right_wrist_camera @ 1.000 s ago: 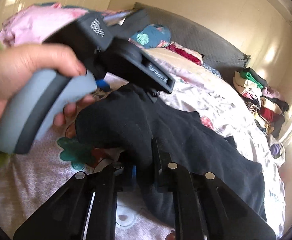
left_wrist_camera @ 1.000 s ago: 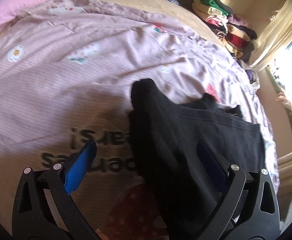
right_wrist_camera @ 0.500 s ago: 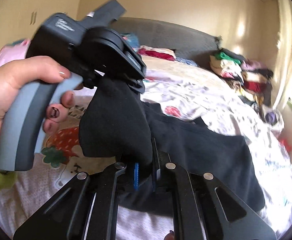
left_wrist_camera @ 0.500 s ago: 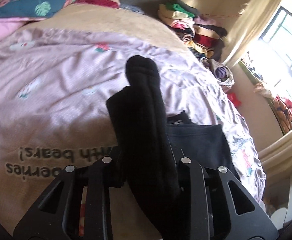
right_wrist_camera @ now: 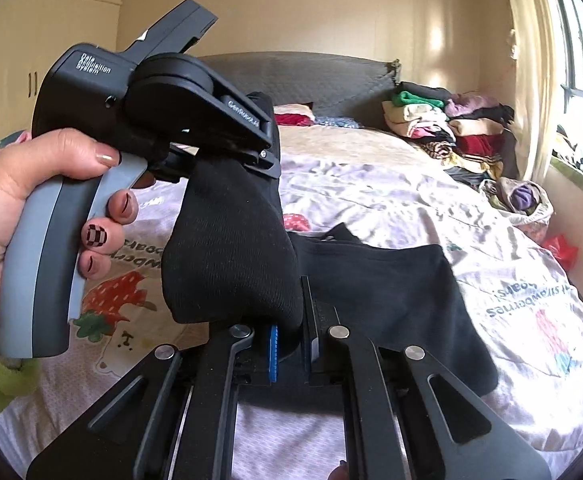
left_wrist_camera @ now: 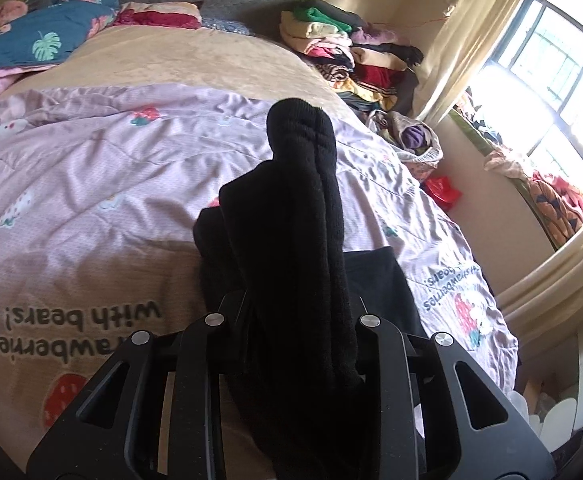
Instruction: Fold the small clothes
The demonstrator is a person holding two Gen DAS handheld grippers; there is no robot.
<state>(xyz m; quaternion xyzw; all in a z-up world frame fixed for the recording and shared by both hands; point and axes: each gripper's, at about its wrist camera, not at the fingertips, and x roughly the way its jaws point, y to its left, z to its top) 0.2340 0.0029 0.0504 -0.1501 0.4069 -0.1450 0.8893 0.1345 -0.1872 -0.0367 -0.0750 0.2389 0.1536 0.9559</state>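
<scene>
Nearest the right wrist camera, the right gripper (right_wrist_camera: 291,344) was clenched on the lower edge of a small black knitted garment (right_wrist_camera: 231,252), its blue-padded fingers (right_wrist_camera: 272,350) pinching a fold of the cloth at about 6 o'clock in that view. Up at 10 o'clock the left gripper (right_wrist_camera: 265,160), held in the person's left hand (right_wrist_camera: 31,208), was clamped on the upper end of the same piece, so the knit hung lifted between the two tools above the bed. From the left wrist camera that gripper (left_wrist_camera: 291,320) had its fingers closed round a thick bunched column of the black knit (left_wrist_camera: 291,220) standing up toward 12 o'clock. The cloth looked light, soft and limp, with no stiffness of its own; it would likely sag wherever unsupported and slide little against the padded fingers. Taking it by the hem or corners, not the bunched middle, seemed the better hold for a flat fold. Behind it, from 3 to 5 o'clock, a flat black cloth (right_wrist_camera: 411,292) lay spread on the pink printed bedspread (right_wrist_camera: 391,200); whether it joined the held piece could not be told. Farthest, at 1 o'clock, a stack of folded clothes (right_wrist_camera: 451,128) sat by the grey headboard (right_wrist_camera: 311,80).
</scene>
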